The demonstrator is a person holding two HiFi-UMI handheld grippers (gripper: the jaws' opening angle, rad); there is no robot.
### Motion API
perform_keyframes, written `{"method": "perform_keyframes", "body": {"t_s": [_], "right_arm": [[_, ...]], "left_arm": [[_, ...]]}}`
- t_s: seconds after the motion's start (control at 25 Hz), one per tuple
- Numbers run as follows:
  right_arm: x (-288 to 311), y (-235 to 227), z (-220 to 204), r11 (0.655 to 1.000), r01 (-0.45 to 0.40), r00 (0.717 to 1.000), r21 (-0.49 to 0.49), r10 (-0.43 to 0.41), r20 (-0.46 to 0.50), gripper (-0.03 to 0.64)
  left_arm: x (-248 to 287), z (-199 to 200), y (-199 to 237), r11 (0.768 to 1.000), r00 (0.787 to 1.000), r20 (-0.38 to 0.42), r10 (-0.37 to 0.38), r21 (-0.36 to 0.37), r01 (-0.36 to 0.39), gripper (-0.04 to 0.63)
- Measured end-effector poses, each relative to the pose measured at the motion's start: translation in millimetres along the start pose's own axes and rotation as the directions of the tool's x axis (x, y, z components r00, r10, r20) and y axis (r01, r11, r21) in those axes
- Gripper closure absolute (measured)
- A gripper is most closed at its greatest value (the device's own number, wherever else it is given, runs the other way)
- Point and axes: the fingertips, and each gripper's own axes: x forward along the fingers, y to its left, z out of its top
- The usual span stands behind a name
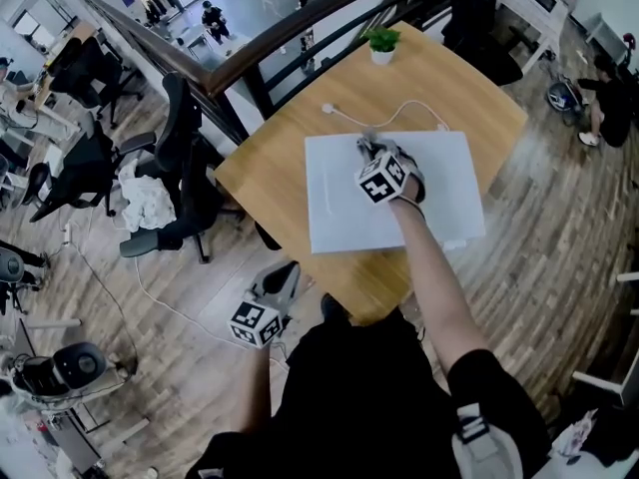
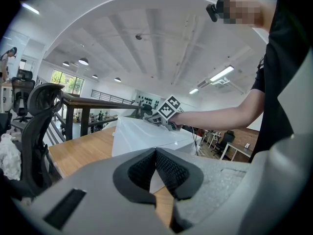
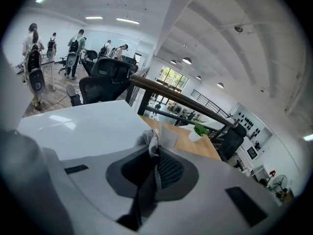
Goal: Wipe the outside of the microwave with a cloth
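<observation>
Reaching forward over the light wooden table (image 1: 270, 158), your right arm is stretched almost straight, the forearm bare, and it lies across the flat top of the white box-shaped microwave (image 1: 429, 203). The microwave stands in the middle of the table. Your right gripper (image 1: 365, 149) rests on the far part of this top, pointing toward 11 o'clock in the head view. In the right gripper view its jaws (image 3: 155, 153) are pressed together on a small grey knitted cloth (image 3: 146, 138); a tuft of the cloth comes out past the tips and lies on the white top (image 3: 83, 126).

Your left arm hangs low beside your body, at 7 o'clock from the microwave and below the table edge. The left gripper (image 1: 288, 275) points up toward the table. In the left gripper view its jaws (image 2: 156, 153) are pressed together with nothing between them, and the microwave (image 2: 142, 138) is seen past them.

A small green plant in a white pot (image 1: 382, 44) stands at the table's 12 o'clock edge, and a thin white cable (image 1: 394, 116) lies between it and the microwave. A black office chair (image 1: 185, 183) is at 9 o'clock.
</observation>
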Motion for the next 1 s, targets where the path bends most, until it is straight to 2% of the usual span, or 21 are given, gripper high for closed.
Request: {"method": "perform_keyframes", "body": {"t_s": [0.16, 0.6, 1.0], "right_arm": [[5.8, 13.6, 13.7, 1.000, -0.002, 1.000, -0.003, 0.002, 0.008, 0.597], [12.0, 53.4, 43.9, 1.000, -0.025, 1.000, -0.016, 0.025, 0.008, 0.597], [22.0, 83.5, 73.3, 0.998, -0.058, 0.998, -0.009, 0.059, 0.031, 0.597]], "left_arm": [[-10.5, -5.7, 10.5, 1.000, 1.000, -0.012, 0.003, -0.020, -0.004, 0.595], [-21.9, -8.3, 26.6, 0.999, 0.998, -0.021, -0.052, 0.010, 0.052, 0.595], [-24.5, -18.4, 38.3, 0.998, 0.998, -0.024, -0.062, 0.001, 0.062, 0.595]]}}
